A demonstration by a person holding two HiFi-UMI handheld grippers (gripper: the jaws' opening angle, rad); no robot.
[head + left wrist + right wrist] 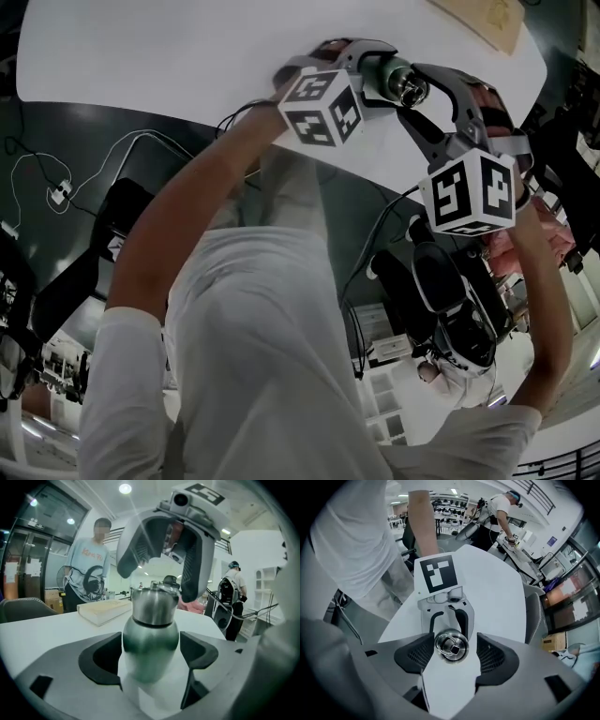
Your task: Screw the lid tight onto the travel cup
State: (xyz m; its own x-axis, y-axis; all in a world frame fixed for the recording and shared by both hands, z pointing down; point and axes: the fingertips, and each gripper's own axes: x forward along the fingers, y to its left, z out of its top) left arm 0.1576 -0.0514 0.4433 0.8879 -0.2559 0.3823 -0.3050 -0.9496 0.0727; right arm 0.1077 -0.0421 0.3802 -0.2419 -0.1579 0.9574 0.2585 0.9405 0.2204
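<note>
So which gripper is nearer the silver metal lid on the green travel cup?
Right. The right gripper straddles the lid, jaws open, not touching; the left gripper clamps the cup body below.

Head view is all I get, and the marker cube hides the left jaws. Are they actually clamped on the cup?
Observer: Yes. In the left gripper view the left gripper has its jaws closed against both sides of the travel cup, on its green body.
Operator: And the other one, up top?
Observer: Not gripping. In the right gripper view the right gripper straddles the lid from above, jaws open, with a gap showing on each side.
</note>
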